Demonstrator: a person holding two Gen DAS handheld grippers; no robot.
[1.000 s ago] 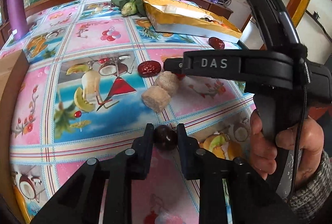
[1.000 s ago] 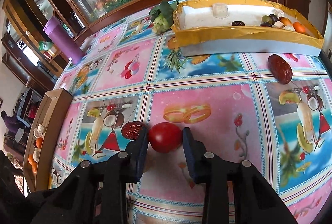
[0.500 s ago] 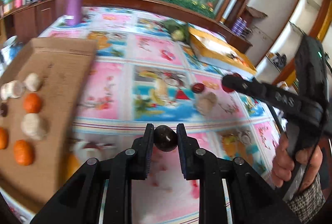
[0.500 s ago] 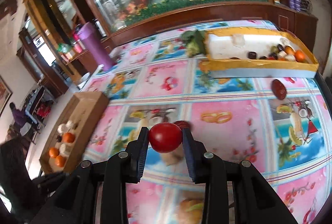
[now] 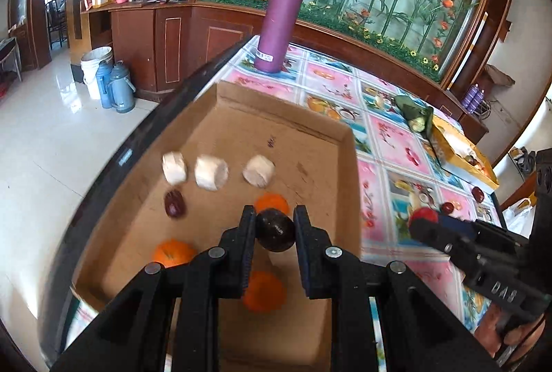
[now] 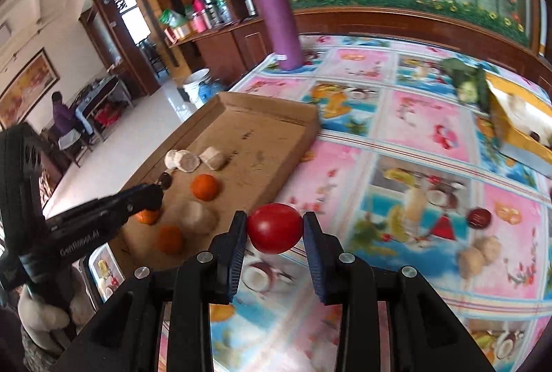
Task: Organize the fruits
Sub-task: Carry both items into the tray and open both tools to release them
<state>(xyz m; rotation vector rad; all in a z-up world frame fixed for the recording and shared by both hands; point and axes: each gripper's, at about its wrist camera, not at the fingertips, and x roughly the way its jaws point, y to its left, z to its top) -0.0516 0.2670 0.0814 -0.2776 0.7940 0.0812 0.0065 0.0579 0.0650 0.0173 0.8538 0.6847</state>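
Both grippers have swung away from the middle of the table and now hang by the cardboard tray [image 5: 312, 121], each carrying the same fruit as before.

Underneath is a big table [image 6: 421, 127] with a bright cloth of pink and blue fruit pictures. A tall purple bottle [image 5: 281, 21] stands upright near its far edge. The cardboard tray lies flat at the table's side. At the far end sits a yellow box [image 5: 459, 153], with more fruit inside, too small to name.

On the tray floor lie 3 white pieces [image 5: 211, 172] in a row, 3 oranges [image 5: 171, 253] and 1 red date [image 5: 174, 203] — all apart from each other.

The left gripper [image 5: 275, 228] is above the tray. Its jaws are squeezed onto a dark round fruit [image 5: 276, 229], held up in the air. The right gripper [image 6: 275, 228] is over the cloth, just beside the tray's near corner. Its jaws pinch a red tomato [image 6: 275, 227] — also off the table.

Out on the cloth lie 1 more red date [image 6: 479, 217] and 2 tan lumps [image 6: 480, 254], touching each other.
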